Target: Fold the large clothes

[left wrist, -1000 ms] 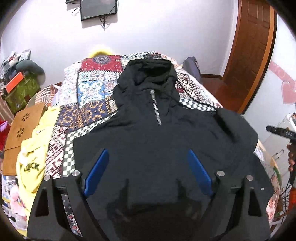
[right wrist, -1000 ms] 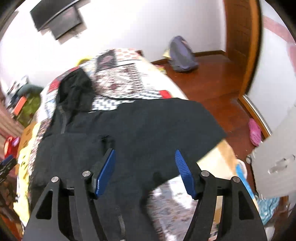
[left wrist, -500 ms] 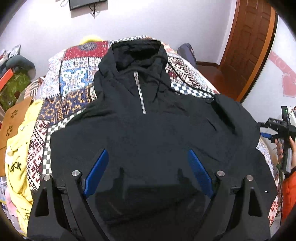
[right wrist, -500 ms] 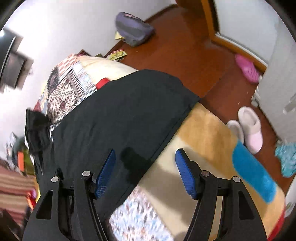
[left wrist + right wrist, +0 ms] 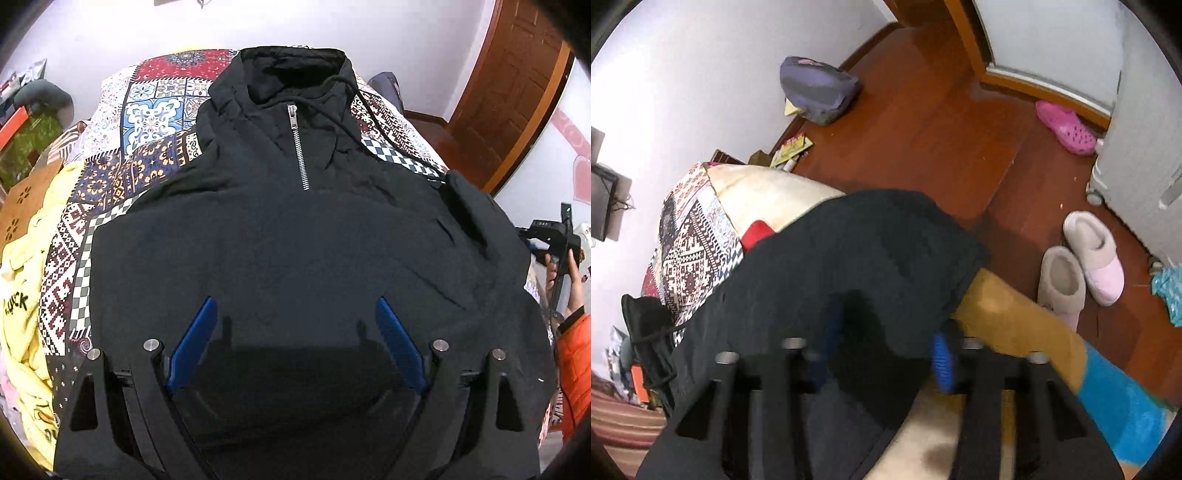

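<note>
A black zip-neck hoodie (image 5: pixel 295 229) lies face up on the patterned bedspread (image 5: pixel 147 122), hood at the far end. My left gripper (image 5: pixel 297 332) hovers open over its lower front, with nothing between the blue pads (image 5: pixel 194 341). In the right wrist view the hoodie's sleeve (image 5: pixel 871 251) hangs over the bed's side. My right gripper (image 5: pixel 886 350) is closing on the sleeve's end, where black cloth bunches up between the blurred pads (image 5: pixel 942 363). A hand and orange sleeve (image 5: pixel 572 332) hold that gripper at the left view's right edge.
A yellow garment (image 5: pixel 22 295) lies at the bed's left edge. Beside the bed on the wooden floor (image 5: pixel 942 122) are slippers (image 5: pixel 1075 266), a pink clog (image 5: pixel 1063 125) and a grey backpack (image 5: pixel 816 88). A door (image 5: pixel 517 92) stands at the right.
My right gripper rolled, sank to the sleeve's end and narrowed its jaws around the cloth. The left gripper moved lower over the hoodie and stayed open.
</note>
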`<control>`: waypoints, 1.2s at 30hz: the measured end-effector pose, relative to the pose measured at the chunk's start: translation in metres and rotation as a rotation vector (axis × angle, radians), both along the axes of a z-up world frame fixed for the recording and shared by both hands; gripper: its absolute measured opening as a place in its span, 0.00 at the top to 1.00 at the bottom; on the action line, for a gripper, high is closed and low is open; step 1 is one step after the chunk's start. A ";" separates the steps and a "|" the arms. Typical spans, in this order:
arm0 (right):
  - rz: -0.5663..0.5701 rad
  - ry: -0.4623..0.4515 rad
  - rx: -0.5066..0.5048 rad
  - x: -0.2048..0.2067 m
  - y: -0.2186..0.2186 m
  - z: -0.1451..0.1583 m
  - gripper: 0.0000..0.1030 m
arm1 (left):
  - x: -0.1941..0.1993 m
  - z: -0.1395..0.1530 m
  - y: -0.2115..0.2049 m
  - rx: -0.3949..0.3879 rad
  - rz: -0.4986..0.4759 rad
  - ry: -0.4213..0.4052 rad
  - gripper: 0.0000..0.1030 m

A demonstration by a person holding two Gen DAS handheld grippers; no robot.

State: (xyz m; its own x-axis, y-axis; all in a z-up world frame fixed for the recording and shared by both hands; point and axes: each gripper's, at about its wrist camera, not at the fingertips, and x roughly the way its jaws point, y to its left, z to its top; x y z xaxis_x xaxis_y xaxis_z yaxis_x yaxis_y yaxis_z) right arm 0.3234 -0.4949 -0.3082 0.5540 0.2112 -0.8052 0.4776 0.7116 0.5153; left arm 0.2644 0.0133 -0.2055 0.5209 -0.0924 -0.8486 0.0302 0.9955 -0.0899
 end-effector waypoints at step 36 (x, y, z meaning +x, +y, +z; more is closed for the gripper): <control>0.966 -0.296 -0.313 -0.078 0.348 0.123 0.93 | -0.077 0.037 0.037 0.056 0.001 -0.133 0.15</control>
